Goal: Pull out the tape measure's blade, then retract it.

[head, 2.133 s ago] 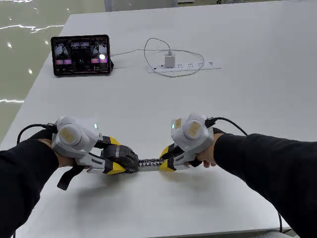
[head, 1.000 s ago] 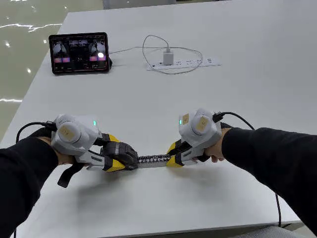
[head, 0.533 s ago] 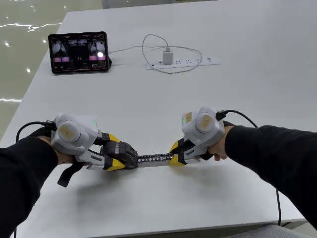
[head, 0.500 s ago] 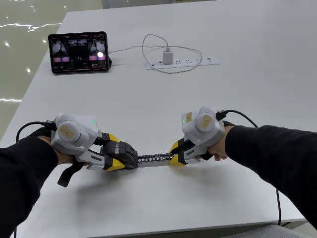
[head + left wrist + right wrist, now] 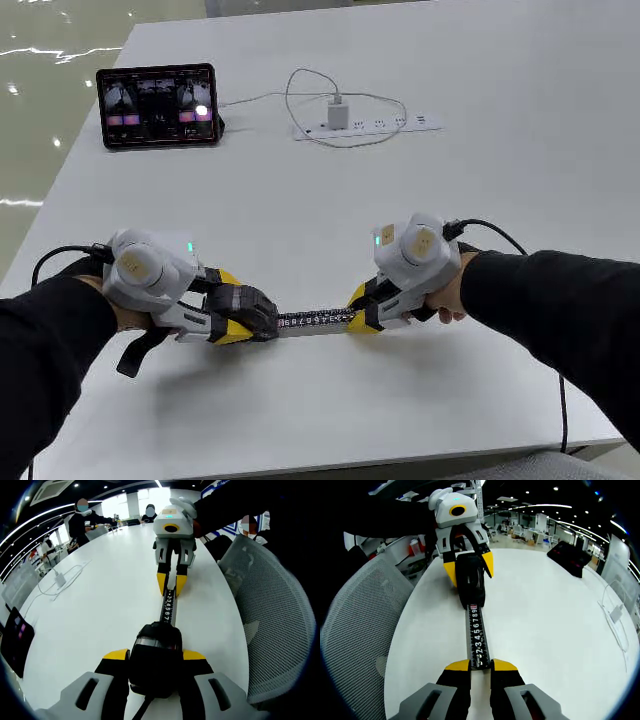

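I am in the pulling half of the job. The left gripper [image 5: 155, 655] has its jaws clamped on the sides of the case [image 5: 470, 582], which sits near the front edge of the tabletop [image 5: 420, 400], left of middle. The right gripper [image 5: 481, 666] has its jaws closed on the tip of the blade [image 5: 315, 319]. A short run of numerals lies flat on the tabletop between the two. To do this well, I judge the pull should run straight out from the case mouth, parallel to the front edge. The right gripper should stay low, so the blade neither twists nor buckles. The left clamp must hold the case firmly enough that it does not slide or yaw toward the pull. The pinch on the tip looks narrow, so a jerk could slip it free and let the blade snap back. A slow, even draw suits better, and the return should be fed in under the same hold, not released. As for containers, the case is the only one here: I take it the rest of the blade is coiled inside, though that is hidden. A tablet [image 5: 160, 107] stands toward the far left corner, and a power strip [image 5: 372, 125] with its cable lies farther back, both well apart from the work.
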Demonstrator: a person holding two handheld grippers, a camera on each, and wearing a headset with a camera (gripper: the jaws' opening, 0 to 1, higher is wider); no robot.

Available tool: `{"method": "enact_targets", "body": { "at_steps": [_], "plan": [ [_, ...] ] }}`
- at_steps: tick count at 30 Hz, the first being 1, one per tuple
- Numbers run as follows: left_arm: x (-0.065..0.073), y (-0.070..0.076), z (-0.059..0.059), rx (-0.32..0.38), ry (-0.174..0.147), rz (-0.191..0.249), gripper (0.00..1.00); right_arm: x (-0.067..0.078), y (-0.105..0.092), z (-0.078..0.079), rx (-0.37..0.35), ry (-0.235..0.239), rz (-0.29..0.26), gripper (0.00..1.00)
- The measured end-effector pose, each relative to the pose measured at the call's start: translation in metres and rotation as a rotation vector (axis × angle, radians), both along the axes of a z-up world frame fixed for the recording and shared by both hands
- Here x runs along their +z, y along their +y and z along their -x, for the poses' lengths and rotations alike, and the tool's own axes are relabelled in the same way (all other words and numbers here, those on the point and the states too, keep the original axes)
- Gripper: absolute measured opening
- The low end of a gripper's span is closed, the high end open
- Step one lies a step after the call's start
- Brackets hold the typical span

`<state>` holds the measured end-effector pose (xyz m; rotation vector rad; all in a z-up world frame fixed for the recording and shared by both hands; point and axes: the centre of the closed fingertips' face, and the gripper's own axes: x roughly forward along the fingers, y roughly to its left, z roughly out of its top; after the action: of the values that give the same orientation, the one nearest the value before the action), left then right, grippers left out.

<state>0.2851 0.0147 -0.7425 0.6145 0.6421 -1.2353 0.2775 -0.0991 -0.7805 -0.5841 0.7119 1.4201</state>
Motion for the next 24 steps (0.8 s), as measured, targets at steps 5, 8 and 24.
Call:
{"method": "enact_targets", "body": {
  "at_steps": [5,8,24],
  "plan": [
    [0.0,0.0,0.0,0.002,0.0,0.002,0.32,0.001,-0.004,0.0,-0.001,0.002,0.002,0.1],
    [0.0,0.0,0.0,0.003,0.001,0.004,0.32,0.001,-0.006,0.001,-0.002,0.003,0.004,0.1],
    [0.0,0.0,0.0,0.004,0.002,0.003,0.32,0.001,-0.015,0.0,-0.005,0.005,0.009,0.1]
  ]
}}
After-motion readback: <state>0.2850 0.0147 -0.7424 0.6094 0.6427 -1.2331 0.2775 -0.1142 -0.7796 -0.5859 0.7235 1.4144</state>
